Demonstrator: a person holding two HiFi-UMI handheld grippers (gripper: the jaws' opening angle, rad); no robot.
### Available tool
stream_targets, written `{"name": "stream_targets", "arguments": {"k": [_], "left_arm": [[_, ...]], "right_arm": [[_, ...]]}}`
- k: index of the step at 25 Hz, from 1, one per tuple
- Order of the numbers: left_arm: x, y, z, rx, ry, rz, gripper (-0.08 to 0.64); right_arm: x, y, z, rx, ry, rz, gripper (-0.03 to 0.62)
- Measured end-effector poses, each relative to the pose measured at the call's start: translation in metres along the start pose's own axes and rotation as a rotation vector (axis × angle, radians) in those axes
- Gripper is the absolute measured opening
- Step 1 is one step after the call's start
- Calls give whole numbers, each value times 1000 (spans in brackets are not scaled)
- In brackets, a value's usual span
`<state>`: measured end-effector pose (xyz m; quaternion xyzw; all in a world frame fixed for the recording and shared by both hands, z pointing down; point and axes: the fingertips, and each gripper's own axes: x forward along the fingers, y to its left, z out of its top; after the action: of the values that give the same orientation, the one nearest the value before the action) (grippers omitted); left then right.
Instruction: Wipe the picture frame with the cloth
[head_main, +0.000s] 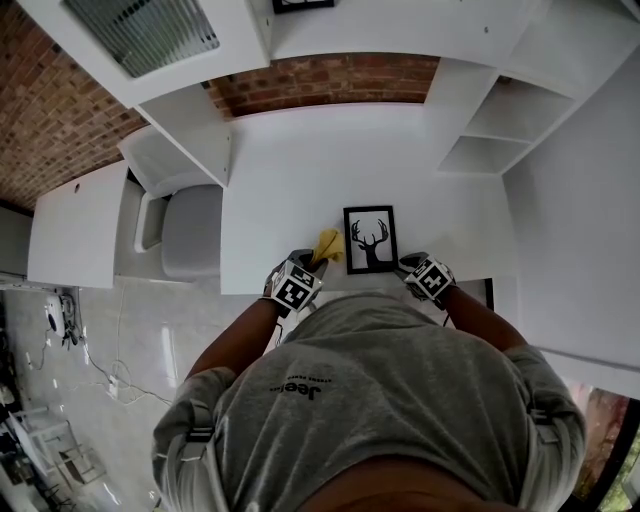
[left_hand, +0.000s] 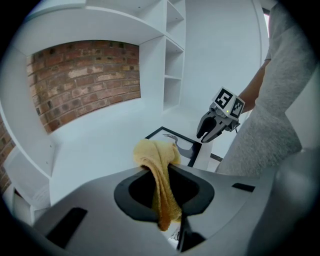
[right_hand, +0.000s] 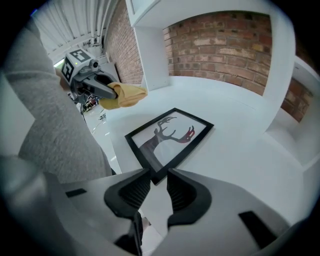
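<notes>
Seemingly terry cloth (left_hand: 159, 172), rectangular black frame (head_main: 370, 240)

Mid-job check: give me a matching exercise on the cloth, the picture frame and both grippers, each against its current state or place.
Things:
1. cloth
2. picture frame
3. left gripper
4. right gripper

States:
A. jaws apart, holding nothing
B. yellow, hanging out between two jaws
C. shut on the cloth
D. lying flat on the white desk

Pairs: 1-B, 2-D, 3-C, 4-A
</notes>
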<state>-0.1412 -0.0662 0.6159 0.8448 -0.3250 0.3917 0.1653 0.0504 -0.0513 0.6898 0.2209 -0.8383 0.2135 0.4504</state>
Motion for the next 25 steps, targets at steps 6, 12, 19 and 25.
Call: {"name": "stream_targets", "arguments": {"k": [6,12,19,25], "left_arm": [[-17,13,19,-42,-60,31,66],[-46,33,58,-93,-181,66,66],[-78,52,103,-134,-306,89,66],[-94,55,124,-165,-378,89,66]], "right_arm": [[-31,-13,31,39,-153,-20,95],[-71,-22,81,52,-313,-22,83],[-108,-37,114,112,-457,-28,67],[-127,-47,126,126,-519,-49,32]]}}
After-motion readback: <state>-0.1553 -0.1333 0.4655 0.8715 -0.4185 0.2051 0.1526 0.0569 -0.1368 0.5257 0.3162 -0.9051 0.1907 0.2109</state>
